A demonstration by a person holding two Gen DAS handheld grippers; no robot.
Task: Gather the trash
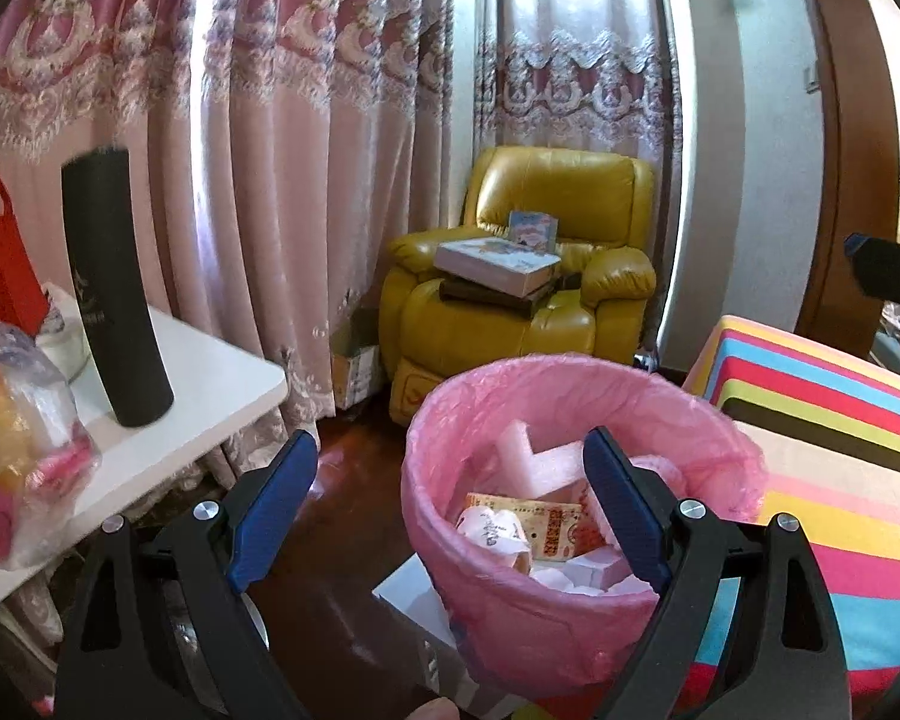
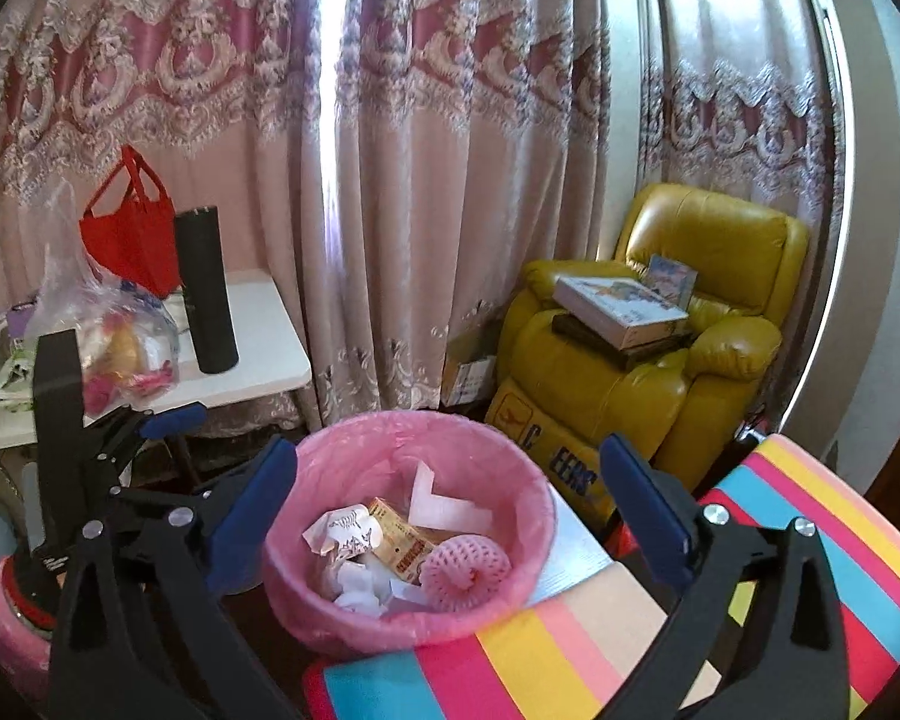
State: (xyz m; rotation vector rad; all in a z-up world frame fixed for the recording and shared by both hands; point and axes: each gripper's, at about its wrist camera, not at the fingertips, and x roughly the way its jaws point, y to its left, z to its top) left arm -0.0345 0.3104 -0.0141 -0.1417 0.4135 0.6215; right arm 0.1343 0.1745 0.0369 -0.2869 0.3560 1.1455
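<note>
A bin lined with a pink bag (image 1: 510, 618) (image 2: 522, 480) stands on the dark floor. Inside lie crumpled white paper (image 2: 345, 531), a yellow carton (image 2: 399, 540), a white foam piece (image 2: 444, 507) and a pink foam net (image 2: 465, 564). My left gripper (image 1: 450, 504) is open and empty, just above and in front of the bin; it also shows in the right wrist view (image 2: 168, 420). My right gripper (image 2: 450, 498) is open and empty, hovering over the bin.
A white table (image 1: 210, 384) at left holds a black cylinder (image 1: 117, 294), a clear bag of items (image 1: 18, 450) and a red bag (image 2: 132, 234). A striped cushion (image 2: 570, 648) lies at right. A yellow armchair (image 1: 522, 276) with boxes stands before the curtains.
</note>
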